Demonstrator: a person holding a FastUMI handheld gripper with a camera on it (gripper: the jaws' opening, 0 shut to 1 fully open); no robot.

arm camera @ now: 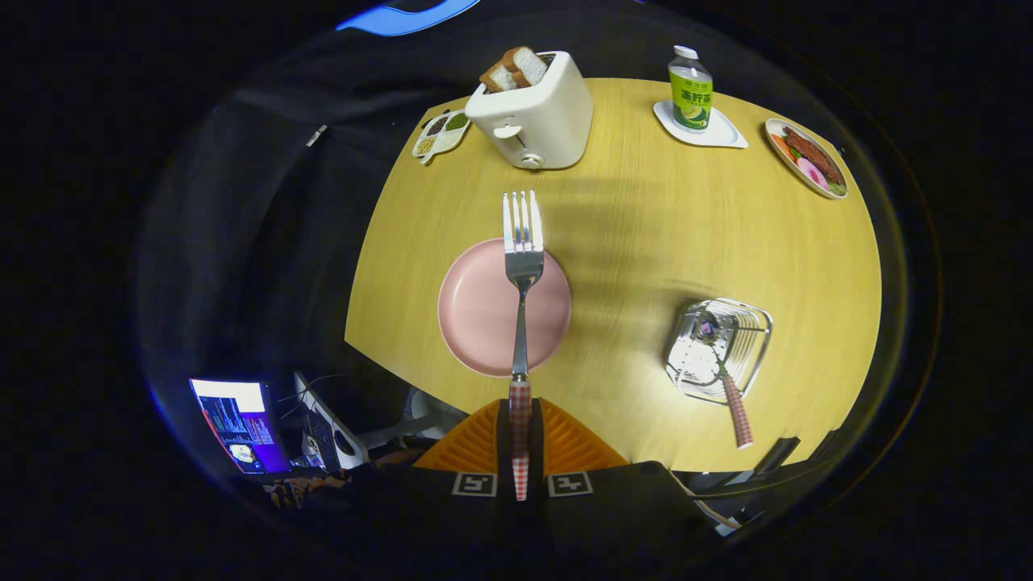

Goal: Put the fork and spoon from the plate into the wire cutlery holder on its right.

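Note:
My gripper [520, 440] is shut on the checked handle of a fork [522, 266]. The fork points straight ahead from between the fingers, lifted high over the table, its tines beyond the far rim of the pink plate [476, 311]. The plate lies bare below the fork. To the plate's right stands the wire cutlery holder [721, 349]. A spoon [730, 395] with a checked handle leans in it, bowl down inside, handle sticking out toward the near table edge.
On the round wooden table [646, 242], a white toaster [534, 113] with bread stands beyond the plate. A small condiment dish [441, 133] is at its left. A green bottle [691, 90] on a white coaster and a plate of food [807, 157] sit at the far right. A laptop [240, 426] is below the table's left.

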